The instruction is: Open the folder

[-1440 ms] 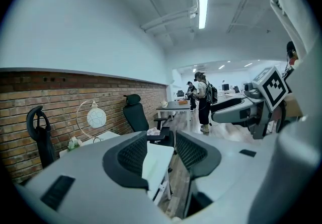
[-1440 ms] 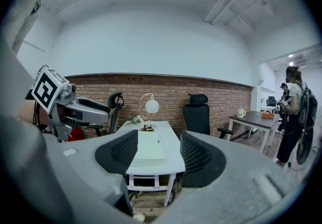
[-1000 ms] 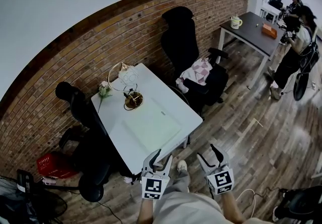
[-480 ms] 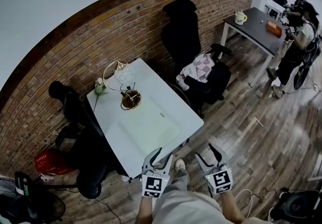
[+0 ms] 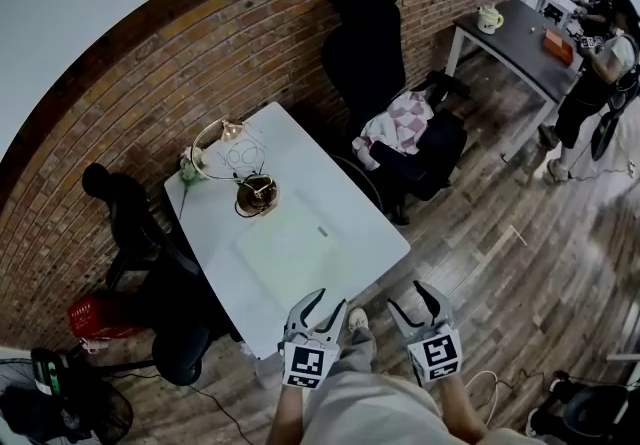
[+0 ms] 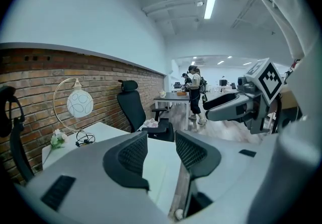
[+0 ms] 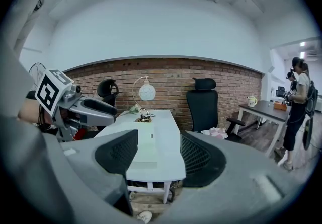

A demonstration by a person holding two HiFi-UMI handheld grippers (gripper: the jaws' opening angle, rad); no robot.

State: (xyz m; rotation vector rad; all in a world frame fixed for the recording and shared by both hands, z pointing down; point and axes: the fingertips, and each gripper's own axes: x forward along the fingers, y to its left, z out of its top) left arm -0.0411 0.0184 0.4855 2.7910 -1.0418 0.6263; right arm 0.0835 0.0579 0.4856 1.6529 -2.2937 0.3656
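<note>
The left tongs and right tongs stood spread and empty just short of the white worktop, where the pale folder lay flat, closed.

2 grippers: left gripper, right gripper. 2 tables: white table, dark table. 2 black chairs: draped chair, bare chair. On the white table, 1 folder and 1 lamp. 1 mug at the dark table's corner.
</note>
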